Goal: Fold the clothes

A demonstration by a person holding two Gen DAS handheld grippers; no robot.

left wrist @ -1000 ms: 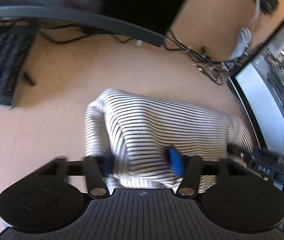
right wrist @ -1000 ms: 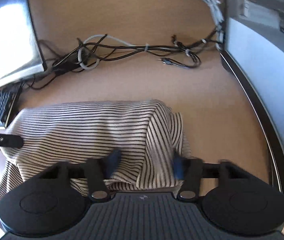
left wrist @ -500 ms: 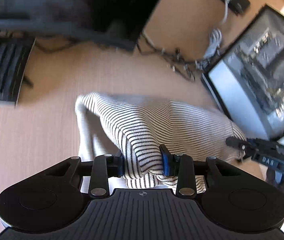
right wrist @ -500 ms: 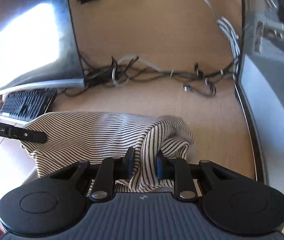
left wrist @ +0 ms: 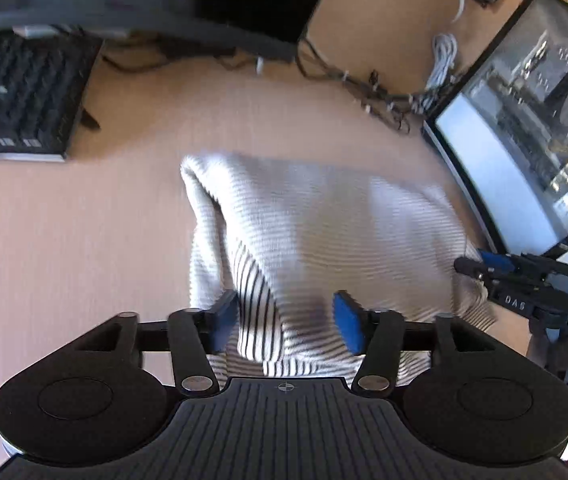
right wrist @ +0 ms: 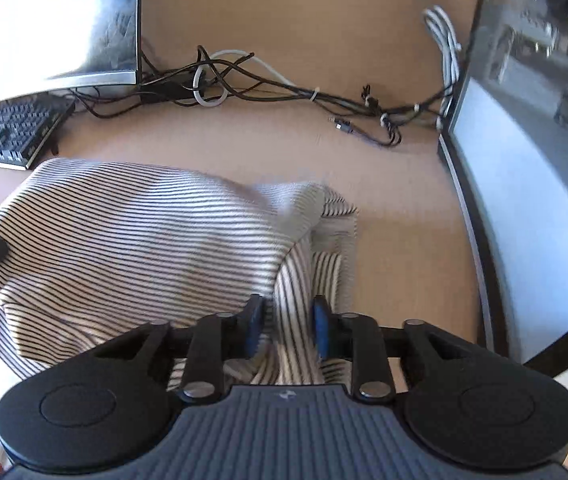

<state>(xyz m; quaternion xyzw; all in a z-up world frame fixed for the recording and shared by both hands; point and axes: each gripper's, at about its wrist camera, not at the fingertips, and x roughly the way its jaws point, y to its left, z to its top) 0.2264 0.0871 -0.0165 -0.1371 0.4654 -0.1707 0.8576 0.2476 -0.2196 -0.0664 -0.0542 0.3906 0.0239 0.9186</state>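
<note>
A black-and-white striped garment (left wrist: pixel 324 232) lies folded over on the wooden desk (left wrist: pixel 63 232); it also shows in the right wrist view (right wrist: pixel 123 240). My left gripper (left wrist: pixel 286 320) is open, its blue pads on either side of a fold at the garment's near left end. My right gripper (right wrist: pixel 286 328) has its jaws parted around a bunched fold at the garment's near right end. The right gripper's fingers (left wrist: pixel 484 264) show at the garment's right edge in the left wrist view.
A black keyboard (left wrist: pixel 19 96) lies at the left. A curved monitor (left wrist: pixel 524 128) stands right of the garment, another monitor (right wrist: pixel 51 24) at the back left. A tangle of cables (right wrist: pixel 263 84) runs along the back of the desk.
Both grippers closed on the garment's folds half a second ago and lifted them; now both have opened wider and the cloth has dropped back onto the desk.
</note>
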